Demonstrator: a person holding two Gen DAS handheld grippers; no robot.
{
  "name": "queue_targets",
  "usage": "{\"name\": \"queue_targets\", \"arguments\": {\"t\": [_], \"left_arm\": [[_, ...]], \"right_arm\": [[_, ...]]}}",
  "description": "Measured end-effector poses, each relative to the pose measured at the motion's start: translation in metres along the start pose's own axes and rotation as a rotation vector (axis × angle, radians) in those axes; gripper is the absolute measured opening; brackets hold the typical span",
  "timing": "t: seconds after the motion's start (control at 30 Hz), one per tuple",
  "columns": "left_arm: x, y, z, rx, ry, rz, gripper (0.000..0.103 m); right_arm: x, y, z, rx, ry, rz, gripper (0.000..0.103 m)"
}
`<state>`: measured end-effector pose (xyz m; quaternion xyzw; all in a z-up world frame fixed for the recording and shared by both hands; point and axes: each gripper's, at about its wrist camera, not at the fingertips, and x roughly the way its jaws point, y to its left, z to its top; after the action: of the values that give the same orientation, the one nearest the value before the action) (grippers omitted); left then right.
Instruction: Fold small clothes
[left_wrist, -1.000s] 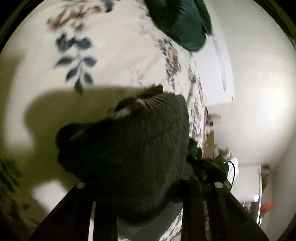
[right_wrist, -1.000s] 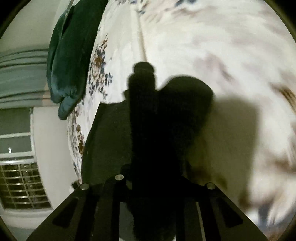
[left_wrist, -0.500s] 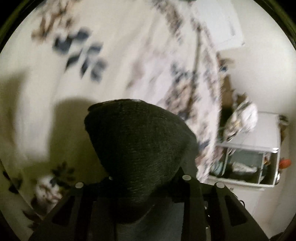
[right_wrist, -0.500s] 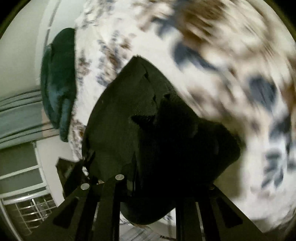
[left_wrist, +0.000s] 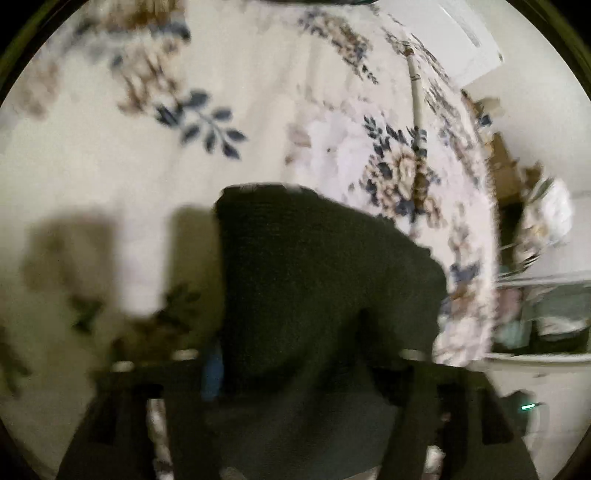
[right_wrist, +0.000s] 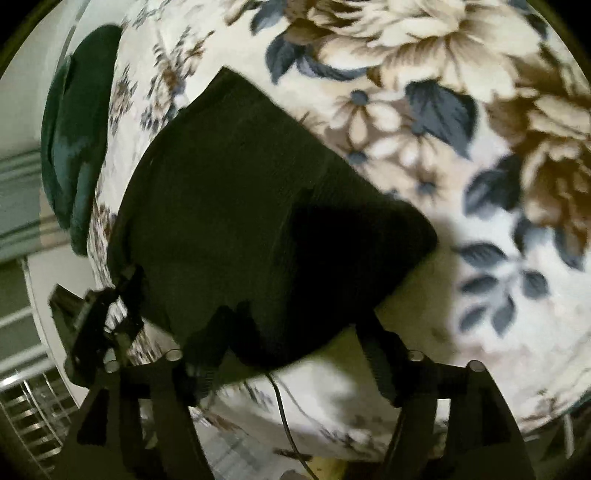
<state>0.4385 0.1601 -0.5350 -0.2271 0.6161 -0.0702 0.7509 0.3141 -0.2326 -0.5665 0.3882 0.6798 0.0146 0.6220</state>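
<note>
2 claws, 1 dark knit garment (right_wrist: 240, 206) between them, and I'm working over the big floral blanket (right_wrist: 461, 110) that covers the whole bed. Going big to small:

Blanket: it's lying soft and a bit rumpled, so I'm planning to lay cloth down onto it, not drag across it, bc dragging would prob bunch both layers.

Garment: in the right view it's spreading out over the blanket w/ 1 straight edge running away from me and a rounded bulge near my fingers. In the left view the same garment (left_wrist: 317, 280) is rising right in front of the lens, blurred, so I'm guessing that side is lifted, not lying flat.

Left claw (left_wrist: 295, 373): it's looking clamped on the garment's near edge; cloth is filling the gap btwn the fingers, though blur is hiding the tips.

Right claw (right_wrist: 291, 354): fingers are standing wide apart, and the cloth's near edge is sitting btwn them, but I can't tell if it's pinched or just resting there.

Doing it well, imo: I'm keeping both claws level so the folding edge stays straight, carrying the lifted side over to meet the far edge, and only letting go once corners line up. Risk: uneven pull is skewing the fold.

A dark green pillow (right_wrist: 74, 140) is sitting at the bed's far edge, well apart.
</note>
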Motion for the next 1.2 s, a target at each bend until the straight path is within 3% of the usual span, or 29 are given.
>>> {"name": "queue_targets", "arguments": {"t": [0.03,0.1,0.23,0.43,0.57,0.7,0.77,0.97,1.2], "left_arm": [[-0.004,-0.001,-0.002,0.016,-0.015,0.039,0.091],[-0.019,0.001,-0.018,0.027,-0.037,0.112,0.091],[-0.033,0.003,-0.050,-0.028,-0.014,0.124,0.091],[-0.025,-0.027,-0.080,0.009,0.003,0.203,0.092],[0.009,-0.044,-0.072,0.076,-0.061,0.316,0.092],[0.060,-0.041,-0.061,0.070,-0.015,0.370,0.095],[0.065,-0.035,-0.058,0.050,-0.032,0.365,0.103],[0.065,-0.025,-0.057,0.042,-0.054,0.332,0.103],[0.069,-0.026,-0.058,0.027,-0.058,0.337,0.103]], "right_arm": [[-0.007,-0.001,-0.006,-0.012,0.006,-0.003,0.076],[-0.015,-0.001,-0.014,-0.018,0.015,-0.013,0.079],[-0.039,-0.002,-0.034,-0.032,0.044,-0.008,0.079],[-0.077,0.011,-0.038,-0.123,0.025,-0.091,0.081],[-0.084,0.042,-0.001,-0.299,-0.101,-0.265,0.083],[-0.069,0.066,0.053,-0.398,-0.175,-0.313,0.083],[-0.054,0.078,0.080,-0.432,-0.170,-0.322,0.083],[-0.018,0.100,0.126,-0.511,-0.140,-0.341,0.083],[0.026,0.100,0.154,-0.491,-0.090,-0.331,0.082]]}}
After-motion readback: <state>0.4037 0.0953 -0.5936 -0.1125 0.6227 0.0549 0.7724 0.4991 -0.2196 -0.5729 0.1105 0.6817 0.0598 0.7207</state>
